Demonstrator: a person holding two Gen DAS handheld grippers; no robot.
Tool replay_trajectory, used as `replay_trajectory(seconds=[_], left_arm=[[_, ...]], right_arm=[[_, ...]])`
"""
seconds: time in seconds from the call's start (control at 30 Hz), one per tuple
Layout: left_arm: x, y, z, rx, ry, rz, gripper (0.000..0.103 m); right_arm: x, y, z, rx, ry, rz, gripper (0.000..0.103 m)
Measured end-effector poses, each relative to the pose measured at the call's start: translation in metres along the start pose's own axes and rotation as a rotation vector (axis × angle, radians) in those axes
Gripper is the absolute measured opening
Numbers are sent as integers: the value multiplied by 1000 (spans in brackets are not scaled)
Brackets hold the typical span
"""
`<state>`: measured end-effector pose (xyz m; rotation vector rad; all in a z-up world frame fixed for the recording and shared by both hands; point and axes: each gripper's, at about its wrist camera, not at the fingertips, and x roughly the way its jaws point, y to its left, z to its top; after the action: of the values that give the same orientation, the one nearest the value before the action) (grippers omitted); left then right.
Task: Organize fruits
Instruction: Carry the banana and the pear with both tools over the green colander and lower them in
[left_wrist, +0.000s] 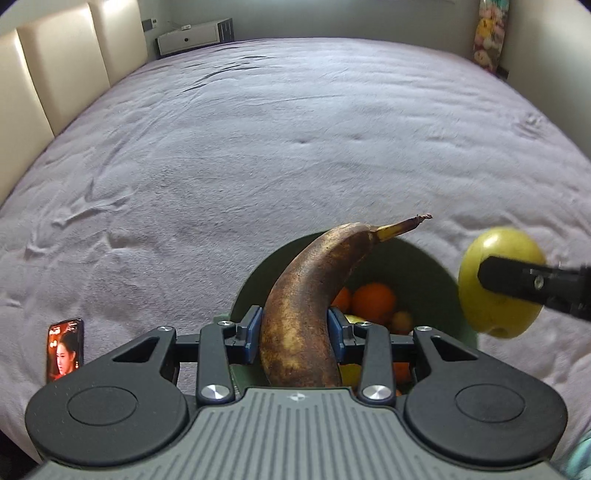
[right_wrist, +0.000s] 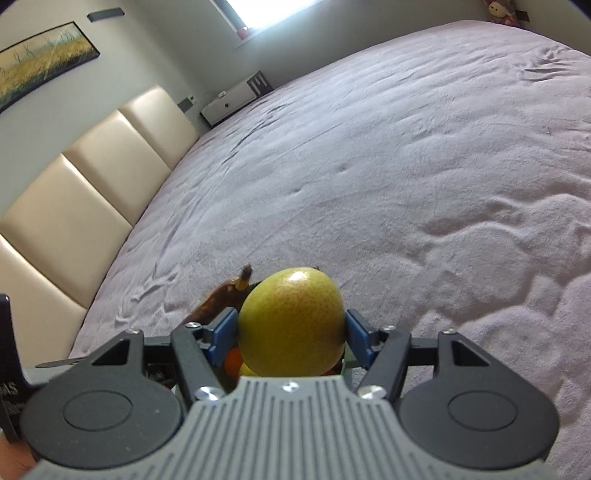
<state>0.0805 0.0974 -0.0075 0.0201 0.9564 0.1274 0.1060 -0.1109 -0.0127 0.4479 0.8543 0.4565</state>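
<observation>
My left gripper (left_wrist: 295, 332) is shut on a brown, overripe banana (left_wrist: 306, 302), its blue pads pressed on both sides and the stem pointing up and right. The banana hangs over a green bowl (left_wrist: 424, 266) holding oranges (left_wrist: 373, 301) and other fruit. My right gripper (right_wrist: 291, 332) is shut on a yellow-green pear (right_wrist: 291, 325). In the left wrist view that pear (left_wrist: 495, 302) hangs just right of the bowl, with a black finger (left_wrist: 517, 280) across it. The banana (right_wrist: 221, 302) tip shows left of the pear in the right wrist view.
Everything sits on a wide bed with a wrinkled lilac cover (left_wrist: 295, 147). A phone (left_wrist: 65, 349) with a lit screen lies at the lower left. A cream padded headboard (left_wrist: 55, 74) runs along the left. A white bedside unit (left_wrist: 192, 37) stands far back.
</observation>
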Motion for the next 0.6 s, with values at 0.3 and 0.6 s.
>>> replay_trajectory(seconds=[0.3,0.6], left_arm=[[24,-12,-6,43,-22,123,42],[45,-14,-9,92,23,154,42]], right_arm=[[21,0,-4,-10,41,-9,61],[30,-2,-4,-14,56,-9,61]])
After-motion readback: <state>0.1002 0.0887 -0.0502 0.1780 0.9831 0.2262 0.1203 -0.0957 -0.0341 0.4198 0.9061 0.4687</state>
